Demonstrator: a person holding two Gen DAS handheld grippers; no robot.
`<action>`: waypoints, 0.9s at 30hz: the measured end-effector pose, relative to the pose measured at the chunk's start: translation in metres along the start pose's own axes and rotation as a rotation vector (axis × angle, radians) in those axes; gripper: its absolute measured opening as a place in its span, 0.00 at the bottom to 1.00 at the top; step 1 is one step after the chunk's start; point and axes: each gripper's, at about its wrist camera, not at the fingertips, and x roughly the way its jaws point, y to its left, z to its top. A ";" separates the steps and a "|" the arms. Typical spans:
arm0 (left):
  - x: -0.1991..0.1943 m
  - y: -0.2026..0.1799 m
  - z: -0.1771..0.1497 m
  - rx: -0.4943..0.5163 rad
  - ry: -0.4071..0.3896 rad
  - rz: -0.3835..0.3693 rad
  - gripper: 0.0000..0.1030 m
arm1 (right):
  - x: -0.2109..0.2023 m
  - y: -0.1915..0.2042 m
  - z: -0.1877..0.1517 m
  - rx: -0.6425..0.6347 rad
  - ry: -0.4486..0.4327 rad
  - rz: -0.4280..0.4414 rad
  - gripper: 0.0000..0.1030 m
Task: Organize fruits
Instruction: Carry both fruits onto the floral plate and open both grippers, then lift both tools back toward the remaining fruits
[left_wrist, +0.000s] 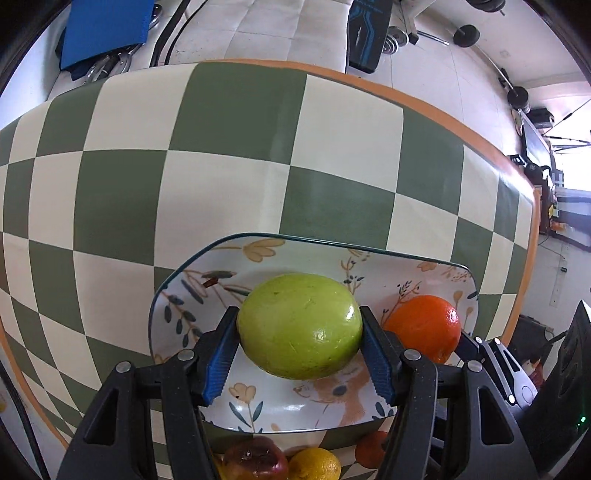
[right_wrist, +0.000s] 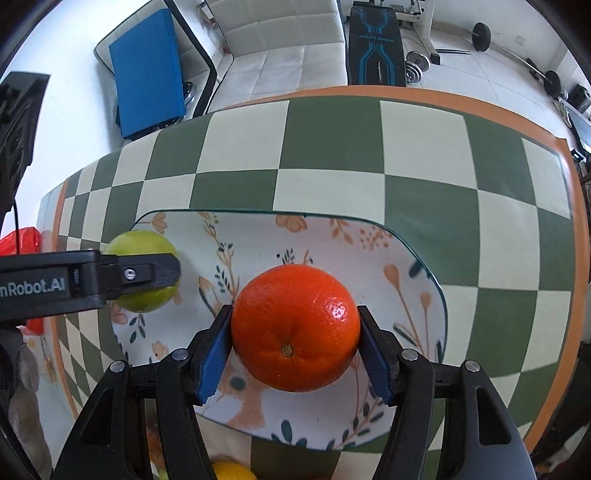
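L wrist view: left gripper (left_wrist: 300, 332) jaws half wide, pads pressed on both sides of green fruit (left_wrist: 299, 326); fruit's long axis runs 3–9 o'clock, jaw to jaw.
Fruit vs plate: floral plate (left_wrist: 258, 254) lies directly under the fruit; contact w/ plate can't be told from here.
Neighbour: orange (left_wrist: 424, 325) at 3 o'clock of green fruit, just beside, over same plate.
Still loose: red apple (left_wrist: 255, 461), yellow fruit (left_wrist: 314, 465), 2nd small orange fruit (left_wrist: 371, 448) at 6 o'clock on tabletop (left_wrist: 110, 192).
R wrist view: right gripper (right_wrist: 295, 328) jaws mid-wide, clamped on the orange, stem end facing cam, over plate centre.
Only seen here: green fruit hangs over plate's 9 o'clock rim, not centre.
Next move, likely: both lower straight down; green one needs nudge toward 3 o'clock first.
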 end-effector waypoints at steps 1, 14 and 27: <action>0.001 0.000 0.000 0.002 0.005 0.003 0.58 | 0.002 0.000 0.002 -0.002 0.003 0.001 0.64; -0.009 0.003 -0.014 0.018 -0.029 0.071 0.77 | 0.005 0.004 0.012 -0.008 0.034 -0.006 0.85; -0.076 0.020 -0.082 0.055 -0.256 0.188 0.84 | -0.046 0.000 -0.024 0.059 -0.009 -0.091 0.92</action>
